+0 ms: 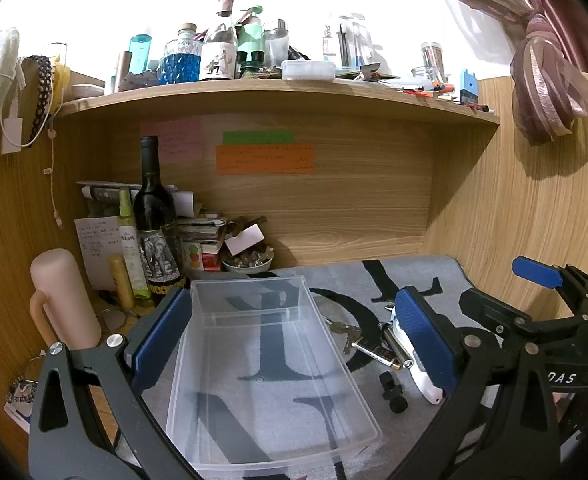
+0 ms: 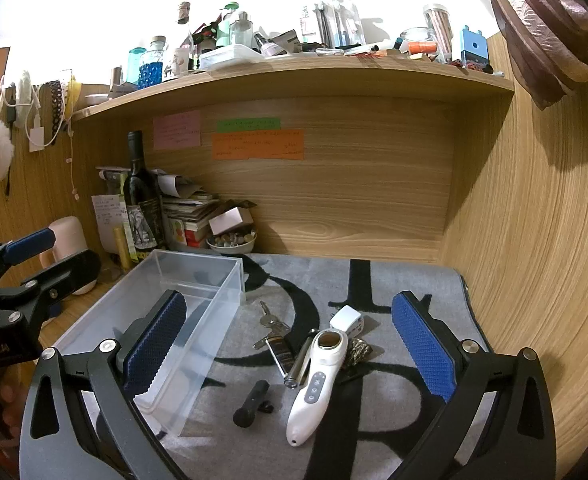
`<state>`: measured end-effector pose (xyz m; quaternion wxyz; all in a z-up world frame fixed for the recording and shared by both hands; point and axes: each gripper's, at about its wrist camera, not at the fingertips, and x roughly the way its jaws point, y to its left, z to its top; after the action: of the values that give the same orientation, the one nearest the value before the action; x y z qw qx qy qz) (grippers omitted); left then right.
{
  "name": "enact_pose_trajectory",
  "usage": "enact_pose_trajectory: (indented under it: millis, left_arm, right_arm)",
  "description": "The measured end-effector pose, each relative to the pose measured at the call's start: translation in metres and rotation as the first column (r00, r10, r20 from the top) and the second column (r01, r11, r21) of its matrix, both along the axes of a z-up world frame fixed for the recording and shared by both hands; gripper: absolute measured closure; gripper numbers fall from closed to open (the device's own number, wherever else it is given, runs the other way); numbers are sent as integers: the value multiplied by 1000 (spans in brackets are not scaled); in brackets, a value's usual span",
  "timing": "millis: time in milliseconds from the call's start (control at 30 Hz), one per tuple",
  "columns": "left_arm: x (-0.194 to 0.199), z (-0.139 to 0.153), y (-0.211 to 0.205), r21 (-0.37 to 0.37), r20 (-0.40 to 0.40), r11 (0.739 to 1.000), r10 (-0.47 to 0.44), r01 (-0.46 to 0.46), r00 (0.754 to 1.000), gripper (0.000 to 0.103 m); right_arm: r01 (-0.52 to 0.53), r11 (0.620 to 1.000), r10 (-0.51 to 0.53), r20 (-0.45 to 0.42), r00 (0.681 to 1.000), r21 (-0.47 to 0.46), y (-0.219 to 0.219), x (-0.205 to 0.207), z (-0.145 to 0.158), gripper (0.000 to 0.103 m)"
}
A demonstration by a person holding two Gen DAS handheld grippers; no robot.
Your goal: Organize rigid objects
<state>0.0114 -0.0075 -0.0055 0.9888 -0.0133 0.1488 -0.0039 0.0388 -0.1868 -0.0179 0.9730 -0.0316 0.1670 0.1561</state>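
White handheld device [image 2: 318,376] on mat between spread pads of empty right claw [image 2: 290,352] (left claw [image 1: 290,336] likewise wide, empty).

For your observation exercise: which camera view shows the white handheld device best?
The right wrist view: the white handheld device lies fully visible on the mat. In the left wrist view, the left gripper's finger covers most of it, leaving its tip.

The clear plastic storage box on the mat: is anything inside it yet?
Nothing shows inside the clear plastic storage box; the grey mat's black lettering reads through its floor. The right gripper's left finger covers part of its near end, but the left wrist view shows that end bare too.
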Motion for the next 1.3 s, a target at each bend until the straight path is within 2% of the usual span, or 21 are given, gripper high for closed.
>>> enact_pose_trajectory:
  millis: [867, 1067, 1100, 1200, 1300]
  left_arm:
    - [4, -9, 2, 6, -39, 1000, -19, 19, 999, 0]
    - [12, -8, 16, -45, -89, 998, -40, 36, 995, 0]
    - [15, -9, 21, -59, -108, 998, -43, 37, 993, 2]
    - [21, -12, 31, -61, -151, 998, -26, 17, 988, 19]
    - [28, -16, 44, -76, -196, 997, -8, -7, 981, 19]
  right_arm:
    - [-4, 1000, 4, 3, 1000, 0, 3, 3, 3, 0]
    - [3, 1000, -3, -15, 1000, 10, 4, 14, 2, 0]
    - [3, 1000, -3, -19, 1000, 7, 4, 16, 1, 0]
    - [6, 1000, -6, -28, 1000, 1, 6, 22, -1, 0]
    - [13, 1000, -14, -40, 999, -7, 5, 27, -5, 1]
